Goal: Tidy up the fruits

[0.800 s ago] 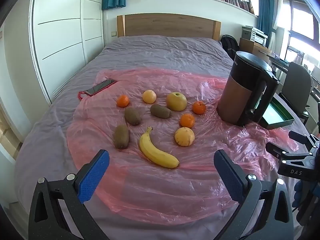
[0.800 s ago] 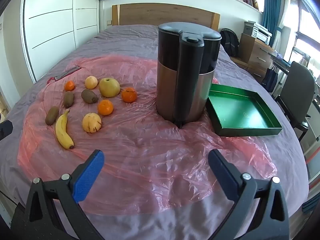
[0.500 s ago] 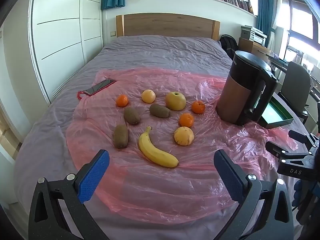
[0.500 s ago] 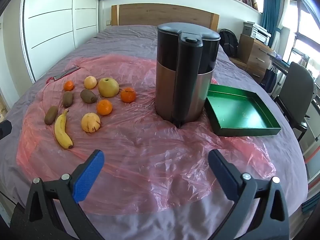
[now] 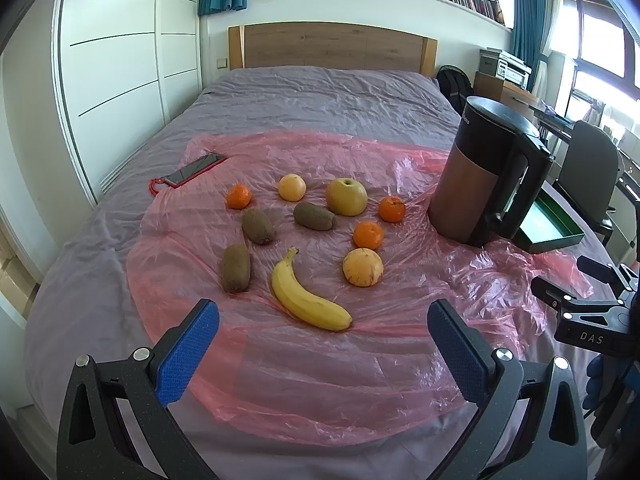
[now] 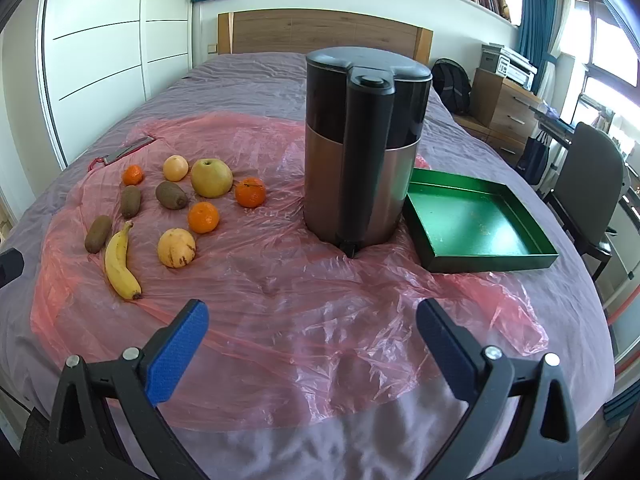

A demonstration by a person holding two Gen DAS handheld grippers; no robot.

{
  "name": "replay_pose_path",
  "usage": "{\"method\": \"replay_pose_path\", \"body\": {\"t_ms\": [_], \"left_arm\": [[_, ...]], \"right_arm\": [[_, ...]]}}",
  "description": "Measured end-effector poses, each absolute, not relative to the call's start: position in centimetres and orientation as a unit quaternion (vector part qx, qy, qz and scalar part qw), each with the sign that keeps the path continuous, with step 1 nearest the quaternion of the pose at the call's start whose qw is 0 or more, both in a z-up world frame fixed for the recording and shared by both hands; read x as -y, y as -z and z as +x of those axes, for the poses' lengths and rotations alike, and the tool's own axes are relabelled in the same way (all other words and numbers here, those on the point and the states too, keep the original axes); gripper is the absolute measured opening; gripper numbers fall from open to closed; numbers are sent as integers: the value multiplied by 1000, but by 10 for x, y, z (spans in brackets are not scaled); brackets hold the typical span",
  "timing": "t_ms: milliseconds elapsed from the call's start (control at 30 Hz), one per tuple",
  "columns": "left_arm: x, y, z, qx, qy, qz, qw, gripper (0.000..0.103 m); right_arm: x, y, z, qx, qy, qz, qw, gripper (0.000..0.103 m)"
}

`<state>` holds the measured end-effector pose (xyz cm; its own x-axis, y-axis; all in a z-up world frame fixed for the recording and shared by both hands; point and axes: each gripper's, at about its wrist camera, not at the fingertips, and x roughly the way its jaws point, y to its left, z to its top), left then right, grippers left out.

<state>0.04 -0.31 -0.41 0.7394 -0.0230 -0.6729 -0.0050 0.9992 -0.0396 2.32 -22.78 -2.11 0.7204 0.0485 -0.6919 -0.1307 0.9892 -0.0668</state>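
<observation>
Both grippers, left (image 5: 323, 332) and right (image 6: 312, 330), gape wide, empty. Ten fruits lie loose; take the banana (image 5: 308, 294) across its middle, lowering gently onto the plastic (image 5: 360, 360).

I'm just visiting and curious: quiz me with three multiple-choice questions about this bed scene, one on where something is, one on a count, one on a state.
1. Where is the green tray?
A. left of the fruit
B. right of the jug
C. under the banana

2. How many kiwis lie on the plastic sheet?
A. one
B. three
C. five

3. What is in the tray?
A. no fruit
B. the apple
C. two kiwis

Answers:
1 B: the tray sits beside the jug, on its right.
2 B: three brown kiwis show.
3 A: all fruit still lies on the sheet.
</observation>
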Motion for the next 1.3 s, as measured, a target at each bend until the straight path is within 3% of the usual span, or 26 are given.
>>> {"method": "replay_pose_path", "body": {"t_ms": [1300], "left_arm": [[7, 20, 5, -377, 33, -11, 926, 102]], "right_arm": [[230, 18, 21, -365, -46, -55, 928, 103]]}}
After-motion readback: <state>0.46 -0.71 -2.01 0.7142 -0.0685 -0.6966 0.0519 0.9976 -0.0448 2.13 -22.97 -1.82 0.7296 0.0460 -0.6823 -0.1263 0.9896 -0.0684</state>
